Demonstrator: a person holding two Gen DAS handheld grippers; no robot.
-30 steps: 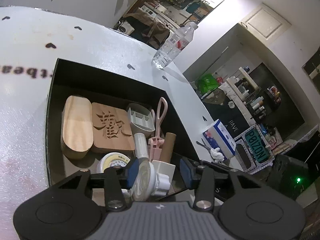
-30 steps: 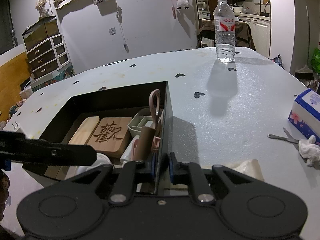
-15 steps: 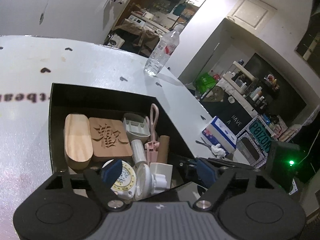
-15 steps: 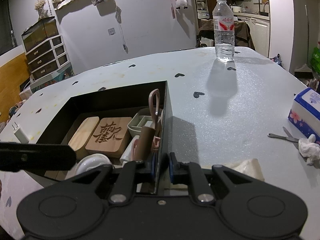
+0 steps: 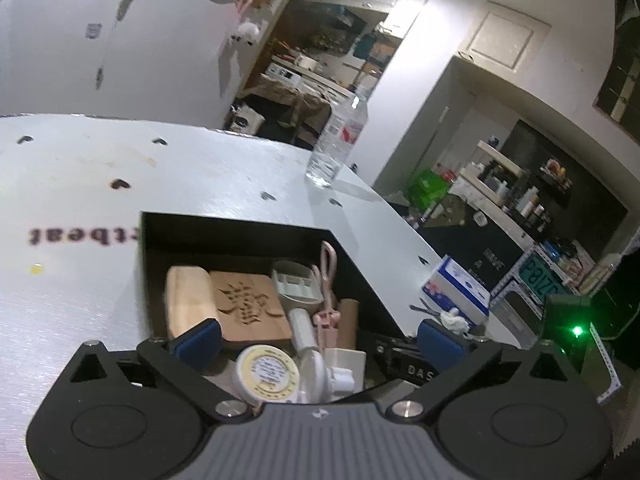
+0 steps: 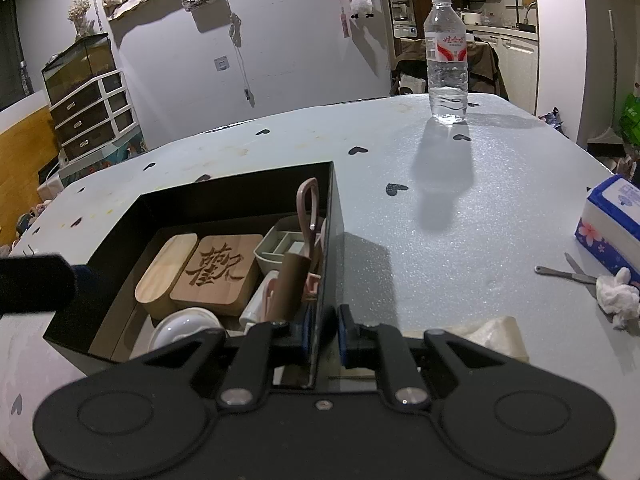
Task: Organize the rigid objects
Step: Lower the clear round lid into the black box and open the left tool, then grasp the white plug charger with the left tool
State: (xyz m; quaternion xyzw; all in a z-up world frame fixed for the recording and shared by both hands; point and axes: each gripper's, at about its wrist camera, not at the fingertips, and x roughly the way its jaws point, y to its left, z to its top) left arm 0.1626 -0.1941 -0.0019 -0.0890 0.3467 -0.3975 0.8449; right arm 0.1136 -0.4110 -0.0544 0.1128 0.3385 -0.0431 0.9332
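Observation:
A black box [image 5: 240, 220] on the white table holds an oval wooden case [image 5: 188, 304], a carved wooden block [image 5: 248, 304], a grey divided tray [image 5: 298, 284], a pink tool [image 5: 328, 276], a cardboard tube [image 5: 348, 320], a yellow-labelled round tin [image 5: 267, 372] and a white round piece [image 5: 320, 372]. My left gripper [image 5: 316, 340] hovers over the box's near end. Its jaws are opening, and the pads press on nothing. In the right wrist view my right gripper [image 6: 326, 330] is shut on the box's right wall [image 6: 332, 240]. One left finger [image 6: 36, 284] shows at the left edge.
A water bottle [image 6: 446, 60] stands at the far side of the table. At the right lie a tissue pack [image 6: 612, 220], a metal tool [image 6: 568, 274] and a crumpled tissue [image 6: 618, 296]. A pale wrapper [image 6: 496, 332] lies just right of my right gripper.
My left gripper has opened wide, let go of the white round piece, and risen and pulled back. The piece stays in the box. My right gripper has not moved.

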